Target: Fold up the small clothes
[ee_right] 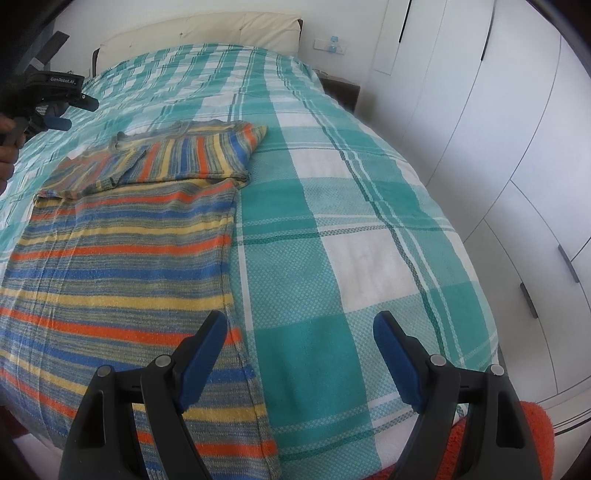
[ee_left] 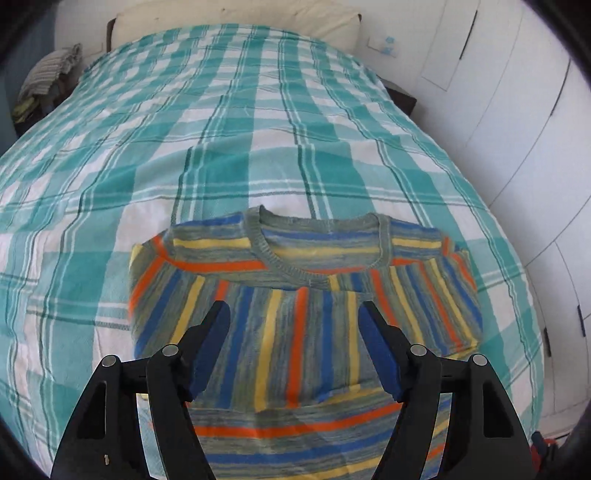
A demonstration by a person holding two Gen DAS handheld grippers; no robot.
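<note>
One striped sweater (ee_left: 306, 295) lies flat on the bed (ee_left: 258, 129), spread over the teal-and-white checked bedspread (ee_right: 351, 240) near the foot edge. Collar points toward the headboard; hem runs to the foot edge. Both sleeves are folded in across the chest, so their stripes run crosswise to the body stripes. Right side edge of the sweater lies straight along the bedspread, roughly mid-width of the bed in the right wrist view.

Left claw (ee_left: 293, 343) hovers over the folded sleeves, just below the collar; jaws apart, nothing between the blue pads (ee_left: 207, 354), no cloth pinched. In the right wrist view the same left claw shows at the far left, clear above the bedspread, a hand (ee_right: 7, 147) gripping its handle.

Right claw (ee_right: 299, 354) hangs over the lower right part of the sweater near the foot edge; jaws wide, released. Its left finger sits above the sweater's side edge, its right finger above bare bedspread.

Cream headboard (ee_left: 236, 22) at the far end. White wardrobe doors (ee_right: 498, 147) line the right side of the bed. Pile of clothes (ee_left: 48, 77) beyond the far left corner.
</note>
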